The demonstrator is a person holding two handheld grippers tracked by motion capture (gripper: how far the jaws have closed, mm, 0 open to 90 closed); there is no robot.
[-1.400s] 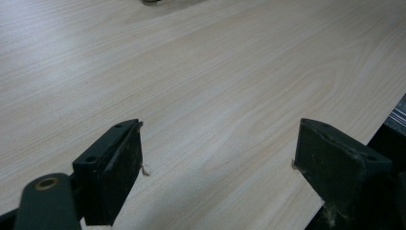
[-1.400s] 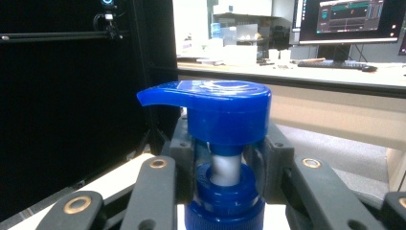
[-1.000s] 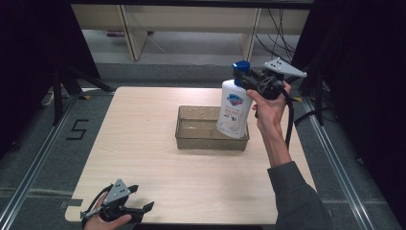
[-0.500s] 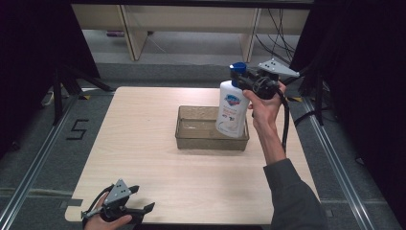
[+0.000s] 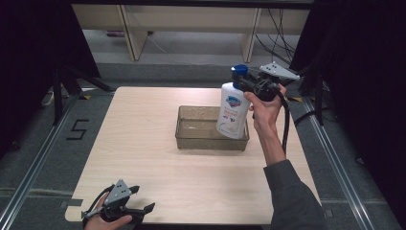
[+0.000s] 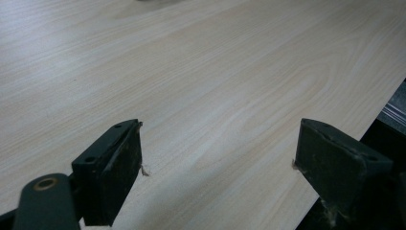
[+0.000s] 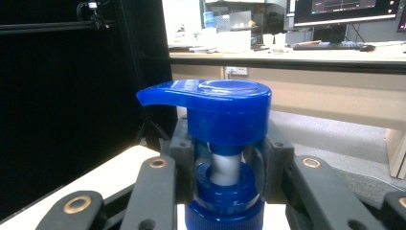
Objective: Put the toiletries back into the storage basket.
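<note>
A white pump bottle (image 5: 231,111) with a blue pump head (image 7: 225,109) hangs upright over the right end of a clear rectangular tub (image 5: 191,135). My right gripper (image 5: 247,82) is shut on the bottle's neck, just under the pump head; in the right gripper view its jaws clamp the blue collar (image 7: 224,189) from both sides. The bottle's base is at about the height of the tub's rim. My left gripper (image 5: 143,210) rests at the table's near left corner, open, with only bare wood between its fingers (image 6: 115,167).
The light wooden table (image 5: 143,124) has its front edge right by the left gripper. Dark curtains flank both sides. Shelving legs and cables stand on the floor beyond the far edge. A desk with monitors (image 7: 335,9) is visible far behind.
The right hand has carried the bottle a little to the left and slightly lower, still over the tub's right end. The left gripper has stayed in place.
</note>
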